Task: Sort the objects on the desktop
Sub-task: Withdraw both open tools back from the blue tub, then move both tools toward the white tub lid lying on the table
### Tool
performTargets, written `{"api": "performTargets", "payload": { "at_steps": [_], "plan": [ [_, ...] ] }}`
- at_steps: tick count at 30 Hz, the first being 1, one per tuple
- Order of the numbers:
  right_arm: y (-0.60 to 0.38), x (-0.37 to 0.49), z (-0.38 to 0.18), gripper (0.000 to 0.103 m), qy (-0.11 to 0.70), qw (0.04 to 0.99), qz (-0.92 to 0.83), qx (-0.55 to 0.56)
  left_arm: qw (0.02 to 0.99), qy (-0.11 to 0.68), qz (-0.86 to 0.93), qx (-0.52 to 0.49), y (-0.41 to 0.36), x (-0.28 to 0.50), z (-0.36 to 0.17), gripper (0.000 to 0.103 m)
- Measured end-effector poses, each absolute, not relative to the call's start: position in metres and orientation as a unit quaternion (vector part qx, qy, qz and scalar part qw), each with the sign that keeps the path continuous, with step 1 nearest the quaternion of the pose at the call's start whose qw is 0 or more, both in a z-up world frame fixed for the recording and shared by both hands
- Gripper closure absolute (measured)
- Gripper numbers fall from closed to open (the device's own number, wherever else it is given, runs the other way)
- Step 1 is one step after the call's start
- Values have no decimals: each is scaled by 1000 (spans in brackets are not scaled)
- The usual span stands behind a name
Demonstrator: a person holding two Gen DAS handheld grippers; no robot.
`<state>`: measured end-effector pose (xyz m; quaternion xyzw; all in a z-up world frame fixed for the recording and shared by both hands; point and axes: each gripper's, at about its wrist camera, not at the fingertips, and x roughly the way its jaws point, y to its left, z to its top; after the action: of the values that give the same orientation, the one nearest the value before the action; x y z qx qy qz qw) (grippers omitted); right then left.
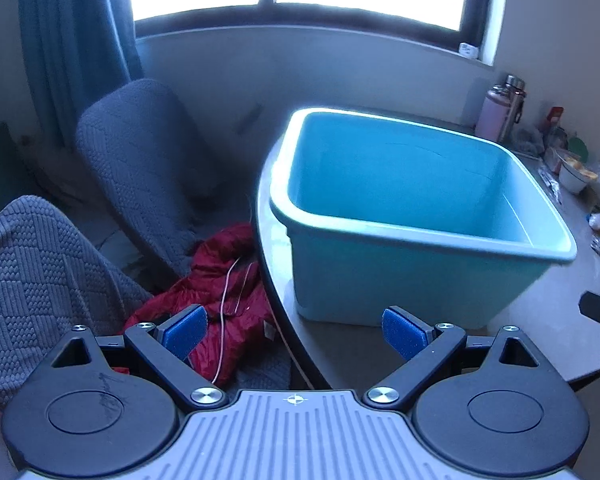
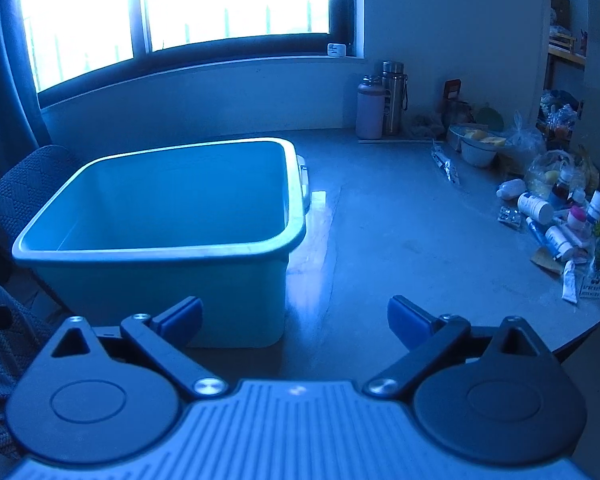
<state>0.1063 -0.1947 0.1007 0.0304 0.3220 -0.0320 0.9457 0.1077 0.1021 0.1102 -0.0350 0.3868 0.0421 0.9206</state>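
Observation:
An empty teal plastic bin [image 1: 420, 236] stands on the grey table [image 1: 540, 312]; it also shows in the right wrist view [image 2: 160, 248]. My left gripper [image 1: 296, 332] is open and empty, just short of the bin's near wall, at the table's left edge. My right gripper [image 2: 296, 320] is open and empty, over the table beside the bin's right corner. A pile of small bottles, tubes and packets [image 2: 560, 224] lies at the table's right side, well away from both grippers.
Two flasks [image 2: 380, 100] stand at the back of the table, with a white bowl [image 2: 476, 148] and plastic bags [image 2: 524, 140] beside them. Grey padded chairs [image 1: 140, 160] and a red jacket [image 1: 228, 292] are left of the table. A window is behind.

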Motion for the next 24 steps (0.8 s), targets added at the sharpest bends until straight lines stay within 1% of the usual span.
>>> {"api": "performTargets", "payload": {
  "at_steps": [3,7,14,24],
  "plan": [
    [-192,116,110,3,331,943,-31,21,916,397,43,-46,110,122,119,7],
    [-190,132,122,3,326,945,-33,15,918,391,63,-21,116,143,132,7],
    [-178,171,133,2,343,939,-25,6,915,399,61,-18,126,180,151,7],
    [-178,223,152,1,348,937,-25,14,916,399,41,7,127,255,182,7]
  ]
}}
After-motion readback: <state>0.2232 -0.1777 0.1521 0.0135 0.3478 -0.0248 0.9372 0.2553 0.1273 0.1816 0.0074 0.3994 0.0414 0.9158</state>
